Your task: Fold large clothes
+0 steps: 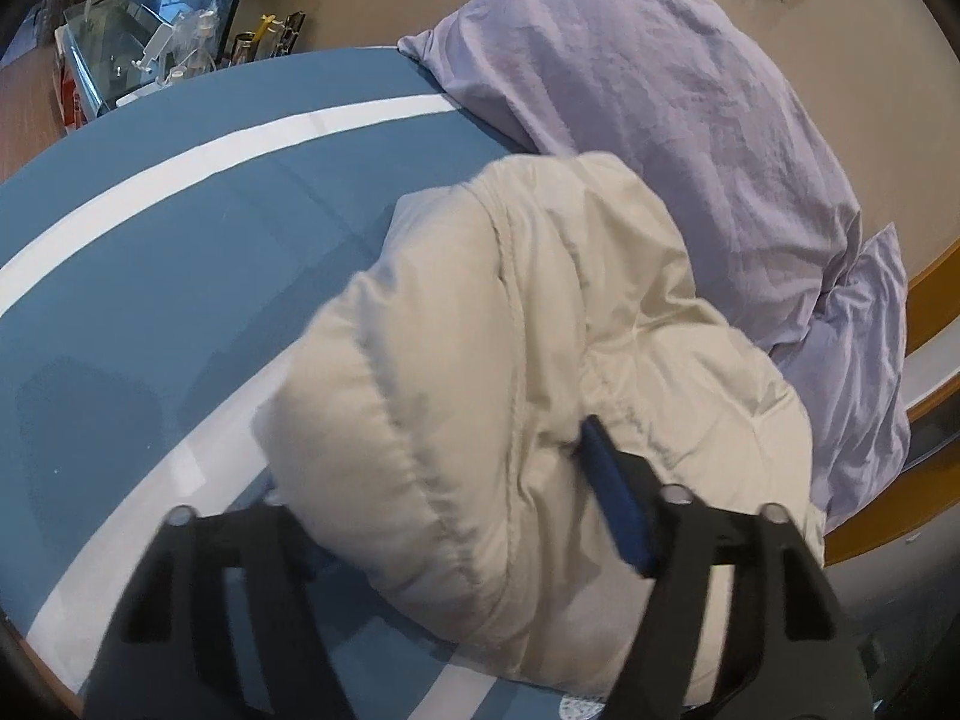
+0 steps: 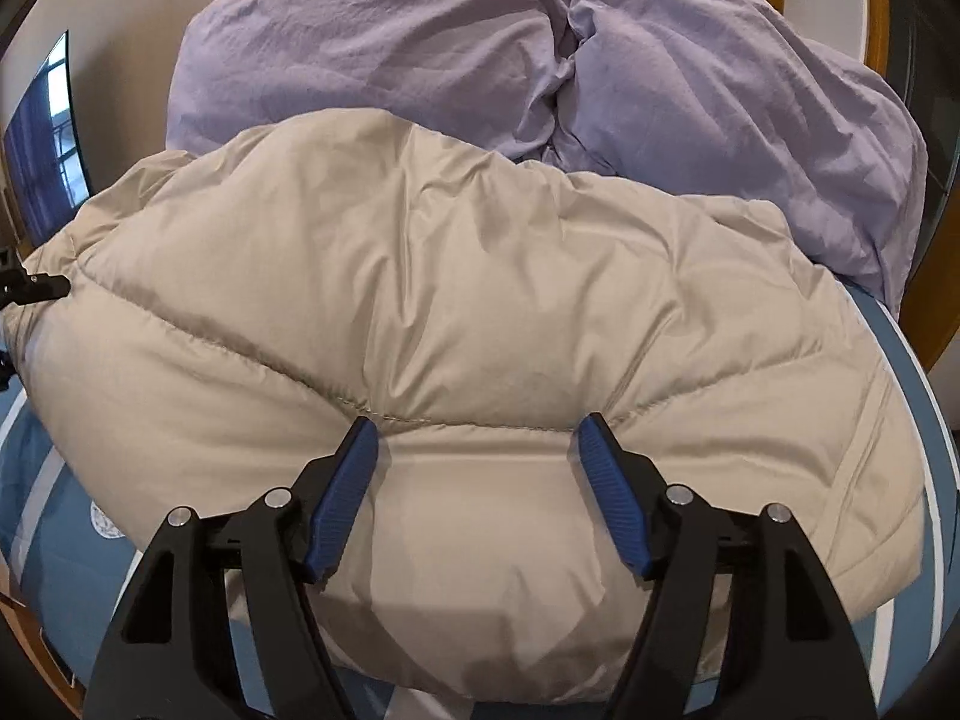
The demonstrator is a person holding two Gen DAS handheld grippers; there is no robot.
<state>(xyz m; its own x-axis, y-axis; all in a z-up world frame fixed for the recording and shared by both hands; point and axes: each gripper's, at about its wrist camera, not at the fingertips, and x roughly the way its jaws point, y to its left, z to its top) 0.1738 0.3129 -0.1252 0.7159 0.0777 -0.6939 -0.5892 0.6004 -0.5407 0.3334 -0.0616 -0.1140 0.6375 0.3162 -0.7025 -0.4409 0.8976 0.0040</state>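
A beige puffy jacket [image 2: 468,300] lies bunched on the blue bed cover [image 1: 150,276], its far edge against the lilac bedding. In the left wrist view one thick end of the jacket [image 1: 498,360] fills my left gripper [image 1: 432,462]. The right blue pad [image 1: 615,498] presses into the fabric, and the left pad is buried under the bulge. My right gripper [image 2: 478,426] stands open over the jacket's near edge, both blue pads [image 2: 342,498] bare, tips resting on the fabric by a quilted seam. A black part of the left gripper [image 2: 36,288] shows at the jacket's left end.
Lilac pillows and duvet [image 2: 540,72] are piled behind the jacket against a beige wall. The bed cover has white stripes [image 1: 210,150]. A cluttered table with a glass box [image 1: 120,60] stands beyond the bed's far side. A wooden bed frame [image 1: 924,420] runs along the right.
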